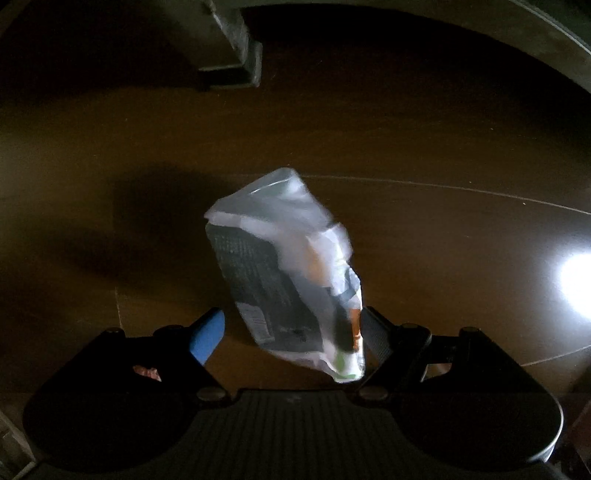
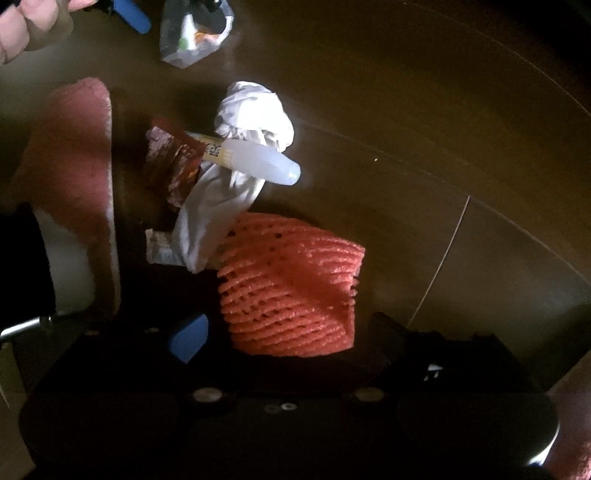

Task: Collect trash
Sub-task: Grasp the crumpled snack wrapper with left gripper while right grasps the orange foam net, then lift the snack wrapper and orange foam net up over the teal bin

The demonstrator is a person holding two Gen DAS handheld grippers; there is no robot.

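The left gripper (image 1: 291, 332) points down at a dark brown floor (image 1: 443, 129) with its jaws spread wide. A crumpled, translucent plastic wrapper (image 1: 284, 273) lies between the blue-padded finger (image 1: 207, 336) and the grey one; its right edge sits right at the grey finger, and whether they touch cannot be told. The print on the wrapper is blurred. A grey furniture foot (image 1: 236, 44) is cut off at the top edge of the view.

The right gripper (image 2: 284, 339) also aims down, jaws apart, astride an orange foam fruit net (image 2: 291, 291); its right finger is lost in shadow, so contact there is unclear. Just beyond the net lie a crumpled white tissue (image 2: 255, 114), a whitish plastic bottle (image 2: 266, 158) resting across it, and a reddish foil wrapper (image 2: 170, 162), partly hidden beneath them. The plastic wrapper shows again near the top edge. A hand (image 2: 22, 26) is cropped at the top left corner, and a blurred pink shape (image 2: 70, 166) fills the left side, too indistinct to identify.
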